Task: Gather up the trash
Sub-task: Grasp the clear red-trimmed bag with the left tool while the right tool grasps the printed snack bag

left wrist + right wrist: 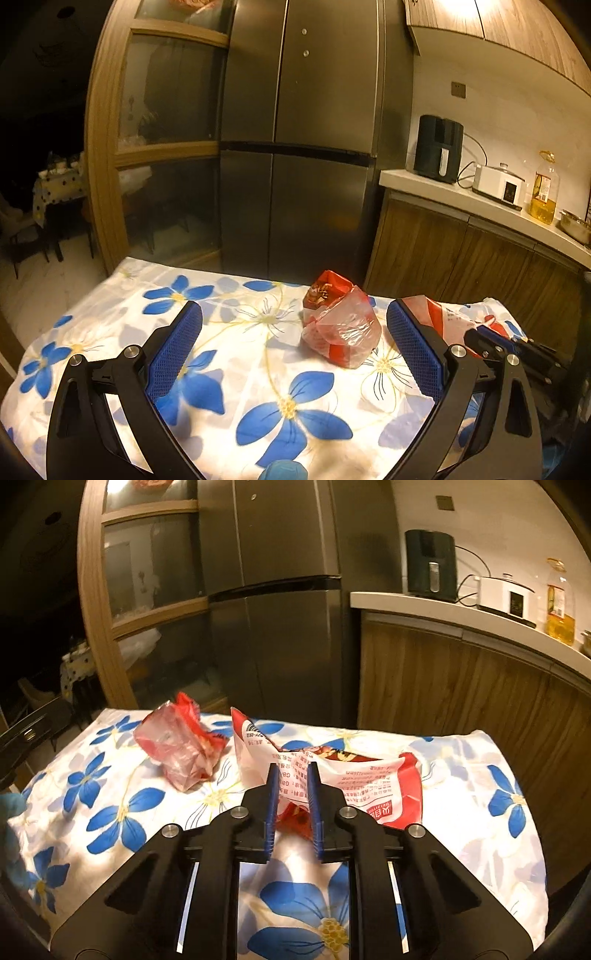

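Observation:
A crumpled red and clear plastic bag (340, 325) lies on the flowered tablecloth (229, 369), ahead of my left gripper (295, 314) and between its wide-open blue fingers, untouched. To its right lies a white and red printed wrapper (443, 317), partly behind the right finger. In the right wrist view my right gripper (291, 771) is shut on the near edge of that wrapper (369, 779), which is pinched between the blue pads. The crumpled bag (181, 749) sits to the wrapper's left.
A steel fridge (295, 147) and a wooden glass-door cabinet (159, 129) stand behind the table. At the right a counter (480, 206) carries a dark appliance (437, 147), a white cooker (498, 182) and an oil bottle (543, 188).

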`<state>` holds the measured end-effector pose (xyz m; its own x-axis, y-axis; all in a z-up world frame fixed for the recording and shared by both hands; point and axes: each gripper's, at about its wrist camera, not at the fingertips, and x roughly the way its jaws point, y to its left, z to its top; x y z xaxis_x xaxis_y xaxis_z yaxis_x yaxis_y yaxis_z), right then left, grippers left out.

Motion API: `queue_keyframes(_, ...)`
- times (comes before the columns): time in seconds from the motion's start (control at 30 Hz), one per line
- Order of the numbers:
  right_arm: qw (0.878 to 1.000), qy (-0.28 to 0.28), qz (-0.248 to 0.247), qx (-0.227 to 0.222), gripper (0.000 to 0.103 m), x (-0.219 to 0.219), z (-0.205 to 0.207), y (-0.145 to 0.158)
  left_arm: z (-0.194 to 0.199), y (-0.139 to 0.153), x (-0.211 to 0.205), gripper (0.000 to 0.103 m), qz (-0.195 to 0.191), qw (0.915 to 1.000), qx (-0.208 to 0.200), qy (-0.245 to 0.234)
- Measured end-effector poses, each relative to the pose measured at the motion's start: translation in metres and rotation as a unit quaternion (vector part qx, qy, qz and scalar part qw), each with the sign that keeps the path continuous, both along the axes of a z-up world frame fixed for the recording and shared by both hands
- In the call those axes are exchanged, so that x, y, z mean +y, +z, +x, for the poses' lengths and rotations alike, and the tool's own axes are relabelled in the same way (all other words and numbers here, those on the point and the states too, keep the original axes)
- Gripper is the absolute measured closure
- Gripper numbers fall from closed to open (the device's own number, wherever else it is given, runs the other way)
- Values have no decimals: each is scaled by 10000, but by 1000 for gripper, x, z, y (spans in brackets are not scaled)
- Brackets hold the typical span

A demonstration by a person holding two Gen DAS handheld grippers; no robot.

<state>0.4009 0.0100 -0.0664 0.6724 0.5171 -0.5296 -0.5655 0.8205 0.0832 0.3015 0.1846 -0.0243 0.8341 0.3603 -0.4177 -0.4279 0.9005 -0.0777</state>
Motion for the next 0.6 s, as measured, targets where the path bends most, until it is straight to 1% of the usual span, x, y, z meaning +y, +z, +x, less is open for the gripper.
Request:
queue_keyframes(0.03,10000,21,11,5,101,0,-1,0,4,-1,0,7,4,10000,19,7)
queue_keyframes(0.2,9996,-26,281,-28,101,-11,-11,4,35,-9,-1,7,-87,9998,146,52)
queue_keyframes(0.33,9989,-122,457,-31,101,-23,-16,6,62,-20,-4,7,40,9993,324,181)
queue_keyframes(0.5,9974,-239,685,31,101,-38,-19,6,86,-36,-4,7,138,9979,570,288)
queue_keyframes(0.6,9965,-267,782,102,101,-42,-17,4,95,-42,-1,8,35,9970,726,269)
